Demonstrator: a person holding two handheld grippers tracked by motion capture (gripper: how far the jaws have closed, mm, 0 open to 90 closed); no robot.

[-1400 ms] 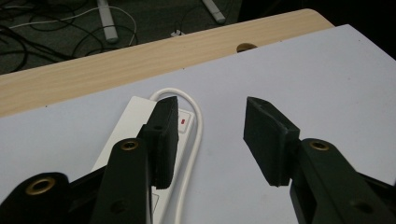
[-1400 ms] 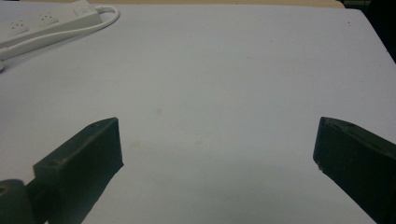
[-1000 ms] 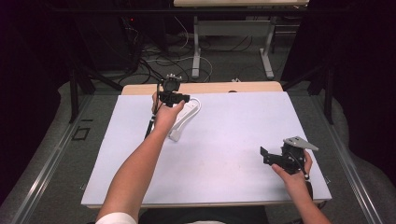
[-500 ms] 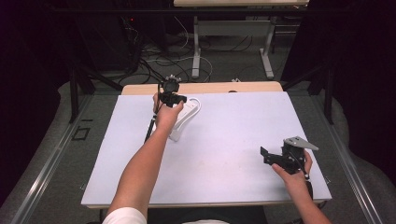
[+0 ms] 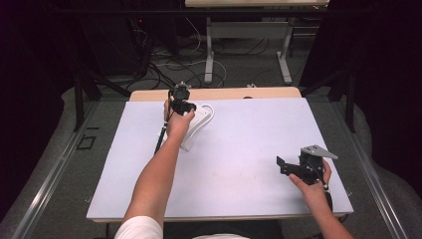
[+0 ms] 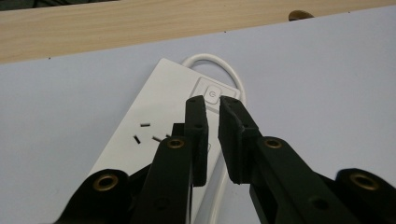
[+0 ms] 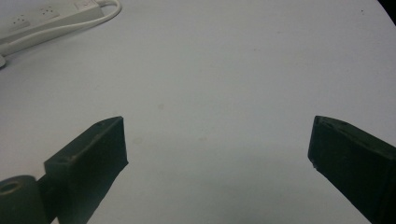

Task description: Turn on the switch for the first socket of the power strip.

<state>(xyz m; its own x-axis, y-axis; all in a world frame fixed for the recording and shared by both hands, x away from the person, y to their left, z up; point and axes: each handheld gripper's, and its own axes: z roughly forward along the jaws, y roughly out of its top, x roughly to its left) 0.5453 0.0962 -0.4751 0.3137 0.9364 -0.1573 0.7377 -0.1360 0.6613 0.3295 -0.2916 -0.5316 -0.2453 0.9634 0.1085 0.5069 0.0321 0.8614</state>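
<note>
1. I count one white power strip (image 5: 198, 125), one white cord (image 6: 219, 63) looping off its far end, and two grippers — one in each of my operator's hands.
2. On the strip, in the left gripper view, I see one switch button (image 6: 212, 93) near the cord end and one group of socket slots (image 6: 150, 132) nearer the camera; more sockets show small in the right gripper view.
3. The bench (image 5: 249, 149) has a pale lavender-grey top with a few faint marks, and a strip of bare wood (image 5: 219, 93) runs along its far edge.
4. Beyond it I see a grey floor, tangled cables (image 5: 169, 62) and the legs of another table (image 5: 209, 55); the rest of the room is dark.
5. The strip lies flat at the far left of the bench, long axis on a diagonal — switch and cord end towards the far edge, the other end hidden under the left hand in the high view.
6. The left gripper (image 6: 212, 103) hovers over the strip, fingers nearly closed with a narrow gap, tips right at the switch, gripping nothing; I cannot tell whether they touch it.
7. The right gripper (image 5: 282, 164) sits at the near right, well apart from the strip, fingers spread wide and released over bare bench.
</note>
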